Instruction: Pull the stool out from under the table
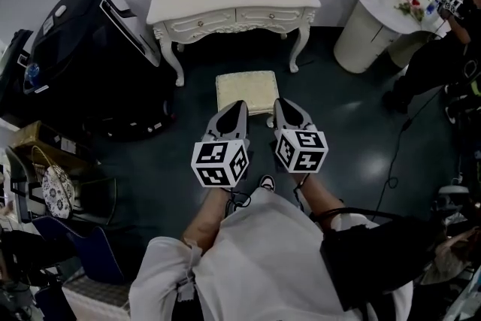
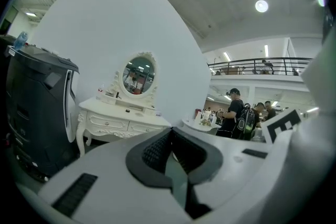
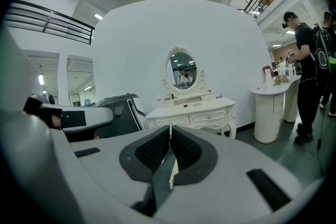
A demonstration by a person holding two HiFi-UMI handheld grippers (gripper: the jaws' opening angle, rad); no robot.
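1. Closest in, the left gripper [image 1: 237,109] and the right gripper [image 1: 285,107] ride side by side. Both pairs of jaws are pressed together with nothing between them.
2. Straight ahead of the tips is the stool [image 1: 246,89]. Its cream seat lies with the wider side across the jaws. The near edge meets both tips, so neither hand is clearly nearer.
3. Farther on stands the table [image 1: 233,7]. The stool sits in front of its legs and looks largely out already.
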